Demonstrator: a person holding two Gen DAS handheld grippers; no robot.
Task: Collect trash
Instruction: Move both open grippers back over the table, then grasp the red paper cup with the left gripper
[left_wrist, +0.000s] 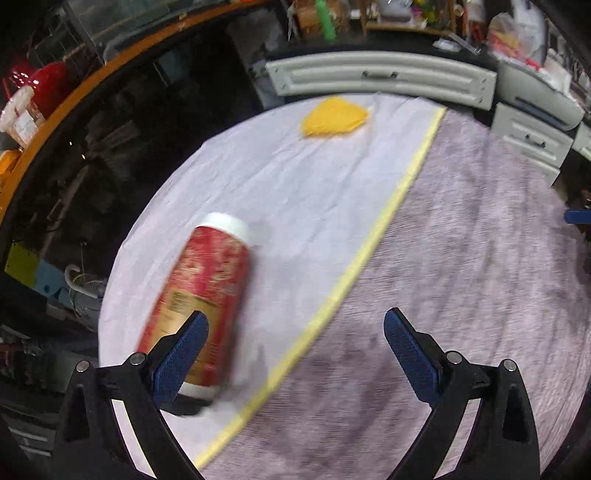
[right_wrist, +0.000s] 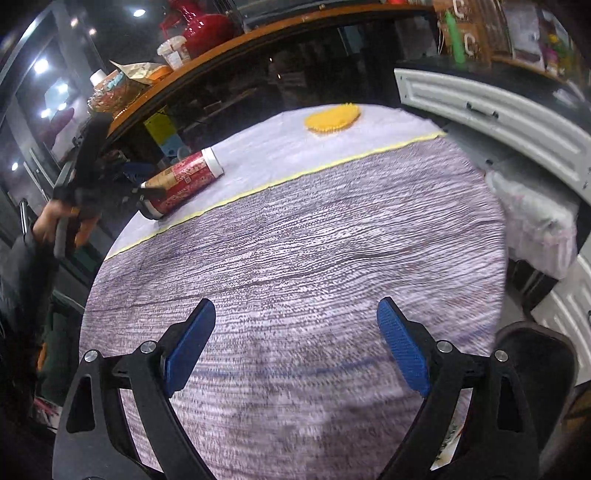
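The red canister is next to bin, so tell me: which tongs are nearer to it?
Left. The left tongs hang open right by the red canister lying on the white cloth. The right tongs are open over the purple cloth, well away.

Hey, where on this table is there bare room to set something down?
The purple patterned cloth, from the yellow stripe toward the right gripper, is bare. The white cloth is tighter: a red canister lies there near the left gripper, a yellow piece at the far edge.

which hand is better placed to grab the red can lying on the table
Left. The left gripper is open right beside the red can, one finger already alongside it. The right gripper hangs open over bare cloth, far from it.
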